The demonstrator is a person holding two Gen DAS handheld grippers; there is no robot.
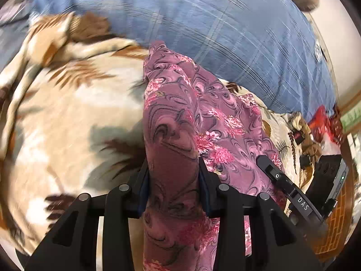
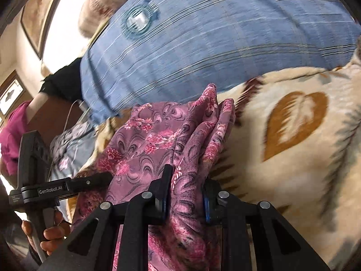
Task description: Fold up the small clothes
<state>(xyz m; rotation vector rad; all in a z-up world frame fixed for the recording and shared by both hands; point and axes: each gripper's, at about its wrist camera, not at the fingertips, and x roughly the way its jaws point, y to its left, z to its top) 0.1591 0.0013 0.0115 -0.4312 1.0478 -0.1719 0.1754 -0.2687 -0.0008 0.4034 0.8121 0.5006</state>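
A mauve garment with pink flowers (image 1: 180,103) hangs bunched over a cream blanket with brown leaves (image 1: 67,113). My left gripper (image 1: 173,162) is shut on a thick fold of it, the cloth filling the gap between the fingers. In the right wrist view the same garment (image 2: 146,140) is stretched to the left, and my right gripper (image 2: 187,176) is shut on another gathered fold. Each gripper shows in the other's view: the right one's finger (image 1: 270,169) on the cloth's right edge, the left one's finger (image 2: 94,180) on its left edge, held by a hand (image 2: 49,232).
A big blue plaid pillow (image 1: 203,22) (image 2: 214,33) lies just behind the garment. The leaf blanket (image 2: 293,135) spreads to the right. A grey flowered cloth (image 2: 72,140) and a pink cloth (image 2: 11,140) lie at the left. Red and brown items (image 1: 325,122) sit at the far right.
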